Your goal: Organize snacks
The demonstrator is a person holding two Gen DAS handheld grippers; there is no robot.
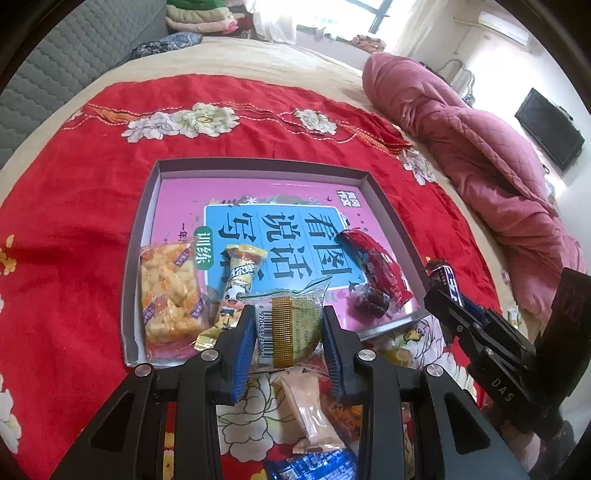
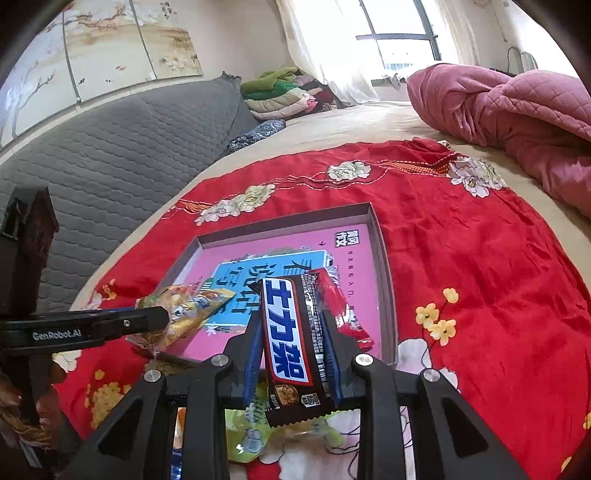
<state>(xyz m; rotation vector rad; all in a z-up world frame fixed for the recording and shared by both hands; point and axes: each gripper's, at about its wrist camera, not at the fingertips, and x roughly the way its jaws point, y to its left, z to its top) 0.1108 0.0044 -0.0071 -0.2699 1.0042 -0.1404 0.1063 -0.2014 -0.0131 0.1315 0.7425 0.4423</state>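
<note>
Left gripper (image 1: 289, 325), seen from its own wrist view: blue pads clamped on a green round pastry (image 1: 295, 325) in clear wrap with a gold band and barcode, held over the near edge of the tray (image 1: 258, 166). Tray: shallow, grey-walled, set on a red floral cloth (image 1: 92, 221) spread over a beige bed (image 1: 258, 55); pink and blue printed sheet (image 1: 266, 229) lining its floor. Contents, left to right — yellow puffed-snack packet (image 1: 168, 295) in the near left corner; gold-wrapped cartoon packet (image 1: 236, 284) just beside it, its near end close to the left gripper's left pad; red-wrapped bar (image 1: 373, 266) lying diagonally toward the right wall, with a small dark sweet (image 1: 369, 302) at its near end. Outside the tray, on the cloth near the camera: pale orange sachet (image 1: 306, 410) under the left gripper; blue packet (image 1: 314, 467) at the bottom edge, only partly in view. Right gripper (image 2: 291, 354), seen from the right wrist view: closed on a dark chocolate bar (image 2: 291, 339) with a blue label and white characters, bar gripped by its long sides and raised over the near right part of the tray; same gripper visible at the right edge of the left wrist view. Beneath it, on the cloth, a light green packet (image 2: 251, 435). Surroundings: pink quilted duvet (image 1: 480, 147) bunched on the far right of the bed; grey quilted headboard (image 2: 110, 140) to the left; folded clothes (image 2: 284, 92) stacked at the far end, by a curtained window (image 2: 399, 33).
</note>
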